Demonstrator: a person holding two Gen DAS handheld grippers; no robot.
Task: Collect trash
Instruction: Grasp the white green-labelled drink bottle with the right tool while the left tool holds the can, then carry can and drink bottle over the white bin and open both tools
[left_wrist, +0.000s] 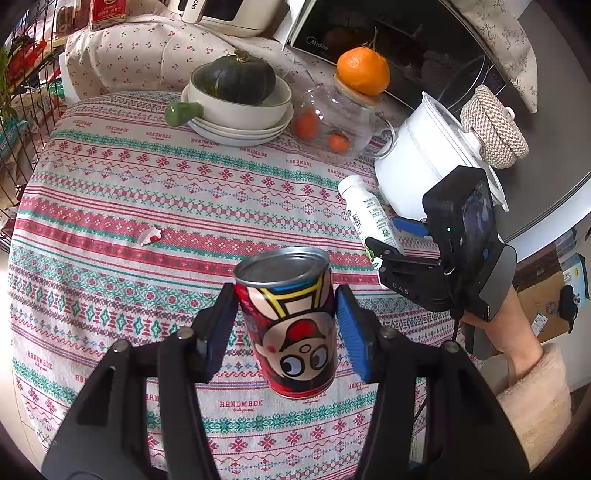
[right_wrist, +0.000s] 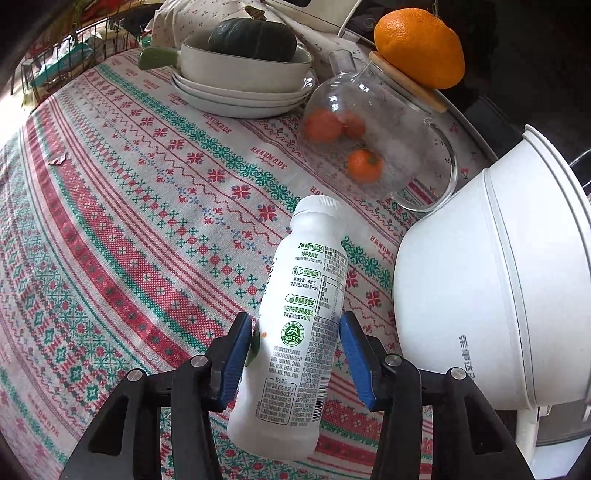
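A cartoon-printed can (left_wrist: 291, 325) sits clamped between the left gripper (left_wrist: 286, 328) pads, lifted above the near table (left_wrist: 110, 192). To the right, the right gripper (right_wrist: 293, 354) squeezes one white bottle (right_wrist: 295, 332), tilted; it could slip. One wrapper scrap (left_wrist: 149, 236) lies left. Three small oranges sit inside the far glass jug (right_wrist: 369, 136).

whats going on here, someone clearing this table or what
Looks like trash pickup. The left tool is shut on a cartoon-printed can, held above the patterned tablecloth. The right tool is shut on a white drink bottle beside the white cooker. A small wrapper lies on the cloth.
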